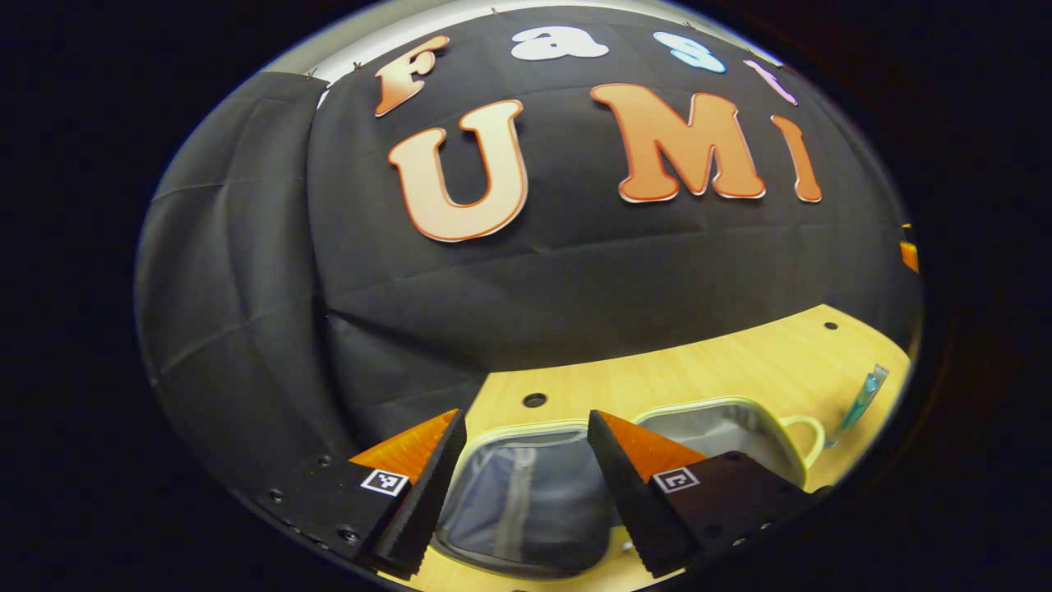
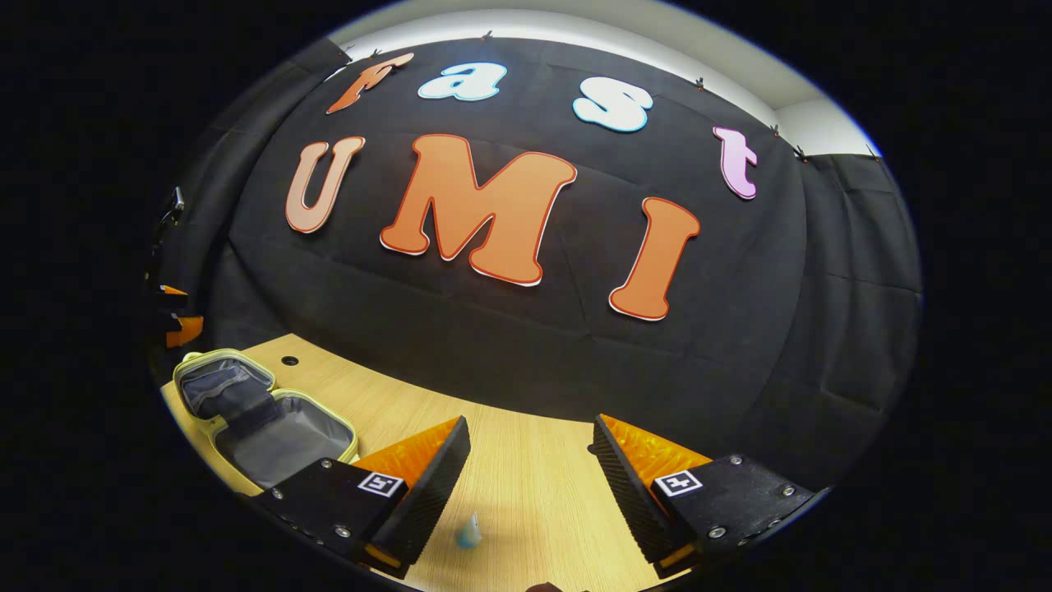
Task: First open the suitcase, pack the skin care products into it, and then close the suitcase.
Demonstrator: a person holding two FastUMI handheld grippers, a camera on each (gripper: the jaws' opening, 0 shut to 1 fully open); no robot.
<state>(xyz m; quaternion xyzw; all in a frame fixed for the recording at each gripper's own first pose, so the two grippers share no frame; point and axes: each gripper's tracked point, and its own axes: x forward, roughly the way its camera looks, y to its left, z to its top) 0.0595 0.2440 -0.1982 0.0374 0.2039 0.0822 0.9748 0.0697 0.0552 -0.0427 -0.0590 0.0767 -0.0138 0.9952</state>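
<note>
Small pale-yellow zip suitcase w/ grey fabric lining already lies open flat on the light wooden desk, both halves up, near the desk's back edge by the black cloth wall; carry handle sticks out on one side. Opening step looks done, nothing seen inside yet, so packing is prob. the step in hand. Left gripper hovers above one open half, jaws released & spread wide, holding nothing, likely parked there to steady the case or wait for the item. Skin care product, a small teal-blue tube w/ clear end, lies on the desk just beside the handle side of the case, apart from it. In the right gripper view the suitcase sits off toward the desk's far corner, and the right gripper is lowered toward the tube's tip w/ jaws released, wide, straddling nothing yet. Placement suggests a pick of the tube next; it's small & may roll, so the approach should be centred.
</note>
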